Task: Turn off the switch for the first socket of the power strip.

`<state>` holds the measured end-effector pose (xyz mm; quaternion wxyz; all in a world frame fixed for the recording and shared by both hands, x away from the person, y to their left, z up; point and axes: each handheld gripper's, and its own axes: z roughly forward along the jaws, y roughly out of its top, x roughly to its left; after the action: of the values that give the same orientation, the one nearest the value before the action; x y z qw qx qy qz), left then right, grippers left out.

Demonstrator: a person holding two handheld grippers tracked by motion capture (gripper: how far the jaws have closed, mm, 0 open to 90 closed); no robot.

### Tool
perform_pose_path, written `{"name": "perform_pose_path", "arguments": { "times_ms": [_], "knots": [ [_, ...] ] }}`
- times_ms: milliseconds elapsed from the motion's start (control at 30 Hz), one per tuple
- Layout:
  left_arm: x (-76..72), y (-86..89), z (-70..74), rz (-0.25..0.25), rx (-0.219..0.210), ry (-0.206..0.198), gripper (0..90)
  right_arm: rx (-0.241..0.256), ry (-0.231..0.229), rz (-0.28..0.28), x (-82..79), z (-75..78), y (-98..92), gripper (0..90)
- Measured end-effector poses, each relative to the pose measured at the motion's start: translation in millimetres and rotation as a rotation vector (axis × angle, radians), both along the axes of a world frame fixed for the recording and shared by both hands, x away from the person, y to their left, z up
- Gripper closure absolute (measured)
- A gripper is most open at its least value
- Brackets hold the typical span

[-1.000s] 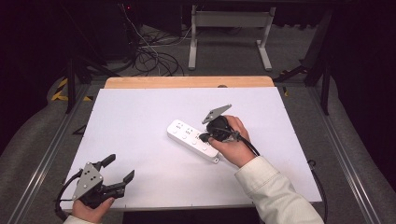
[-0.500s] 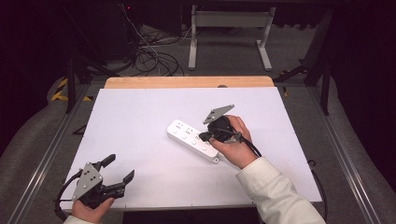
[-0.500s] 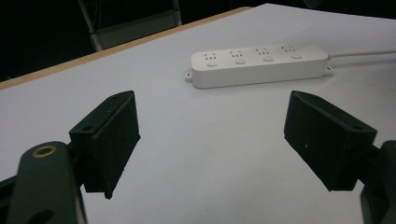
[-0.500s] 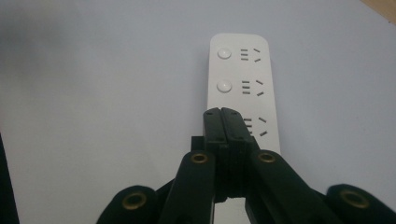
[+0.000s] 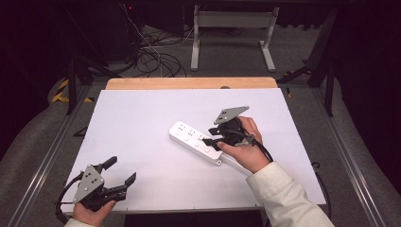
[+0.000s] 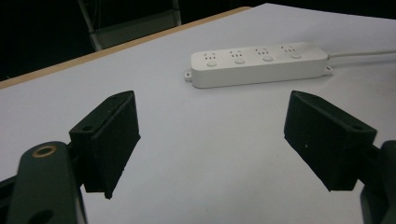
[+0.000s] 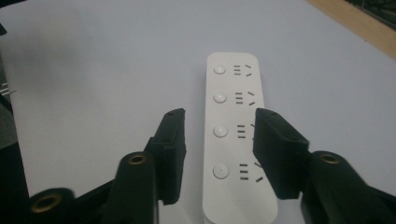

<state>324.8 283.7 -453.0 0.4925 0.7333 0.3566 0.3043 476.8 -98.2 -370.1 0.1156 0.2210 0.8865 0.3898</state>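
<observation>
Right gripper (image 5: 211,140) astride power strip (image 5: 189,137), unclosed.

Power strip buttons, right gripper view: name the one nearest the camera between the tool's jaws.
The bottom button of the four on the power strip, lowest in the right gripper view, between the right tool and its open jaws; the others sit farther up.

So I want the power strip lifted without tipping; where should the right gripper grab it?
Grip the power strip across its narrow width, near mid-length, coming from above. It lies flat with long parallel sides, and the right gripper already straddles it, one of its fingers beside each long edge.
</observation>
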Motion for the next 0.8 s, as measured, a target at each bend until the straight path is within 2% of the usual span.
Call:
{"name": "perform_pose_path", "arguments": {
  "times_ms": [100, 433, 467, 533, 800],
  "knots": [
    [-0.3, -0.4, 0.2, 0.0, -0.001, 0.001, 18.5, 0.037, -0.025, -0.002, -5.7, 4.8, -6.7, 45.2],
    [0.1, -0.9, 0.0, -0.002, -0.001, 0.002, 18.5, 0.093, -0.087, 0.001, -20.3, 11.8, -26.5, 35.3],
    [0.2, -1.0, 0.1, -0.001, 0.002, -0.001, 18.5, 0.114, -0.102, -0.001, -24.4, 12.2, -32.1, 32.9],
    [-0.2, -1.2, -0.1, 0.001, -0.002, 0.001, 18.5, 0.12, -0.105, -0.001, -25.8, 12.0, -34.1, 32.2],
    [-0.3, -1.2, 0.4, -0.001, 0.008, -0.005, 18.5, 0.196, -0.156, -0.005, -40.5, 3.7, -61.2, 23.3]
  ]
}}
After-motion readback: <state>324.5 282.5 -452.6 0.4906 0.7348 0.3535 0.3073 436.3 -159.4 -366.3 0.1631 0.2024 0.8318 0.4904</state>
